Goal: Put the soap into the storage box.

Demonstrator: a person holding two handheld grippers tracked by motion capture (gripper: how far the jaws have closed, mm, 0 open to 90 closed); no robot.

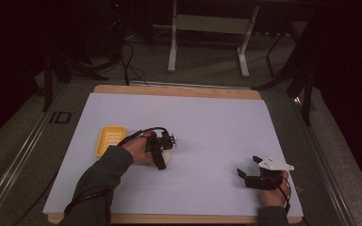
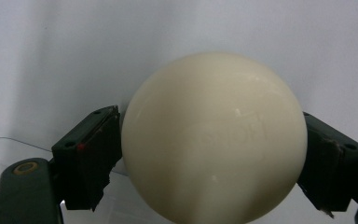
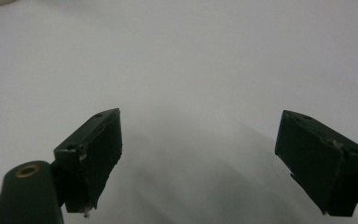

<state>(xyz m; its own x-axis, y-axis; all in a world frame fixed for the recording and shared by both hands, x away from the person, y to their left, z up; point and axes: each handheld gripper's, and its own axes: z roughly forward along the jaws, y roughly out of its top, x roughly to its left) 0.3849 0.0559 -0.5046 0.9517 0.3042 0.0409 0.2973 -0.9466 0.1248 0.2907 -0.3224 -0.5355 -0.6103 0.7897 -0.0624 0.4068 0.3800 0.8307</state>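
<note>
Tool (image 2: 213, 154) tight around cream ball (image 2: 214, 140)

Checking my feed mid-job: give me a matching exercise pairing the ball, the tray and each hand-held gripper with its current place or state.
Things:
1. cream ball
2. yellow tray
3. left hand-held gripper
4. right hand-held gripper

States:
A. open, nothing between its jaws
B. lies left of the left hand, nothing in it
C. closed around the ball
D. sits between two black jaws

Pairs: 1-D, 2-B, 3-C, 4-A
</note>
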